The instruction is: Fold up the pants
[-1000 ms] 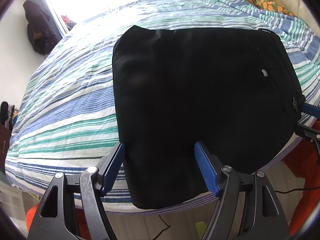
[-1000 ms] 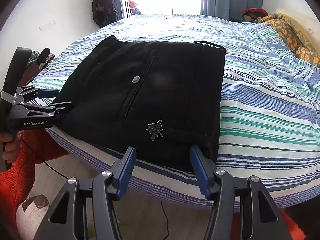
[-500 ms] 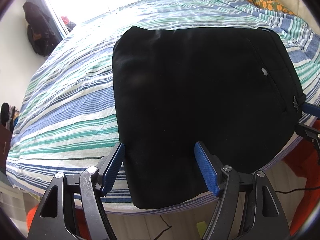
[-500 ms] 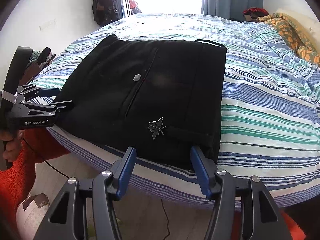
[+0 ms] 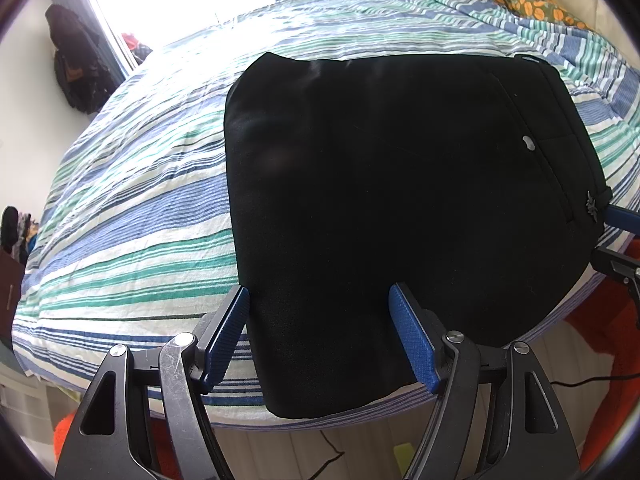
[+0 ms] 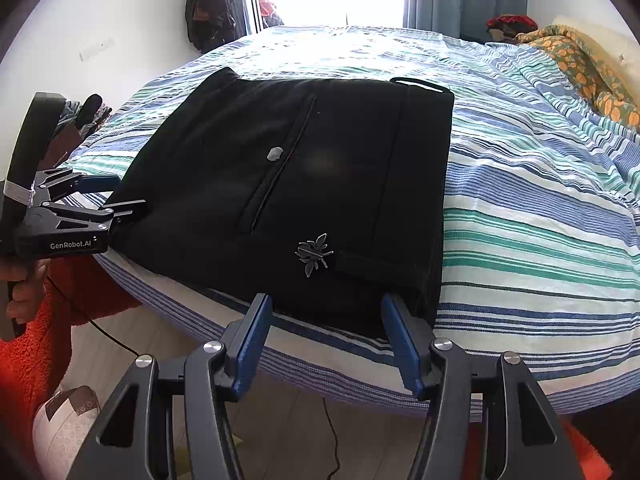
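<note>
The black fabric pants (image 5: 400, 216), folded into a broad, roughly square slab, lie flat on the blue, green and white striped bedspread (image 5: 132, 216) at the near edge of the bed. In the left wrist view the dark cloth swallows nearly all detail, so folds and layers are hard to make out; only a small pale button (image 5: 529, 143) and a faint pocket seam show. The lowest corner of the pants droops over the mattress edge, and the underside is hidden. The right wrist view gives more: a small silver insect-shaped ornament (image 6: 314, 254) sits near the front edge, and a belt loop (image 6: 420, 83) marks the waistband, which runs away from the camera along the right side. The slab's slightly longer axis runs from the near edge toward the window.

The left gripper (image 5: 320, 334) has its blue-padded jaws spread wide, straddling the near left corner of the pants without clamping it. The right gripper (image 6: 326, 338) is likewise spread wide, its fingertips at the front hem by the waistband corner, holding nothing. Whether the pads touch the cloth I cannot tell.
</note>
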Motion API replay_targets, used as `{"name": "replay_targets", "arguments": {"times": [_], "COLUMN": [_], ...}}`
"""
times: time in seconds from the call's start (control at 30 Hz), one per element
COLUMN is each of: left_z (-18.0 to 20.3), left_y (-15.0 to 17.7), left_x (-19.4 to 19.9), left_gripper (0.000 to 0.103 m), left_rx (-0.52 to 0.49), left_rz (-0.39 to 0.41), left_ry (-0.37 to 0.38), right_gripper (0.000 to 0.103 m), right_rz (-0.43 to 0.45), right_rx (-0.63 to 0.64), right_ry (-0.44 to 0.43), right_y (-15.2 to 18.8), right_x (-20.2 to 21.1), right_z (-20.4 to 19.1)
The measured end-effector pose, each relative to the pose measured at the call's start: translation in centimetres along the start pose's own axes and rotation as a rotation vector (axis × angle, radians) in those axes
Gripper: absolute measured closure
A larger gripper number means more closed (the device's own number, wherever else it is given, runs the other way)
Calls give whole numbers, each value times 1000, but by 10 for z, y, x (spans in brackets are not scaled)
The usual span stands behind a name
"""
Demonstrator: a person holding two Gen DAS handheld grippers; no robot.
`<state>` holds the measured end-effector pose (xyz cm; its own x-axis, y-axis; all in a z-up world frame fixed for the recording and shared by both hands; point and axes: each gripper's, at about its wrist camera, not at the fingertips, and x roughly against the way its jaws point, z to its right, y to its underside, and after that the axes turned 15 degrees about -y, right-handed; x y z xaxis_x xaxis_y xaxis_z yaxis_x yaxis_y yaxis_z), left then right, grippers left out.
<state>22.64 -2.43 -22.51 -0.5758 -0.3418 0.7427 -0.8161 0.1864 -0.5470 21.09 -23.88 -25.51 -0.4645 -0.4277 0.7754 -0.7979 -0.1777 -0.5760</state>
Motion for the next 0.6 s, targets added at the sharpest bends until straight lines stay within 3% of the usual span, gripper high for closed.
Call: {"name": "replay_targets", "arguments": {"times": [0.13,0.2,0.27,0.3,0.37,0.5,0.6], "left_z": [-1,-11,-37,-54,-75,-88,-74], "left_y": [-2,-10,-18,-20,-22,-17,-21], "left_x": [2,6,12,12,1,-47,-59], "left_gripper": [29,28,22,12,8,10,10], "left_rx": [-4,5,77,135,219,332,303], "left_rz": [-10,-47,-49,-42,-69,-241,-271], "left_ry": [7,48,124,146,174,317,384], "right_gripper": [44,45,44,40,33,33,33], "right_rz": [0,28,108,148,191,108,27], "right_rx": [-6,-49,-134,-183,-299,-530,-542], "right_ry": [-8,-53,-144,-166,-186,-361,-399], "right_y": [0,-4,-8,-10,-12,-19,-29], "right_x": [1,12,36,46,57,27,2], "right_z": [1,5,20,30,59,114,123]}}
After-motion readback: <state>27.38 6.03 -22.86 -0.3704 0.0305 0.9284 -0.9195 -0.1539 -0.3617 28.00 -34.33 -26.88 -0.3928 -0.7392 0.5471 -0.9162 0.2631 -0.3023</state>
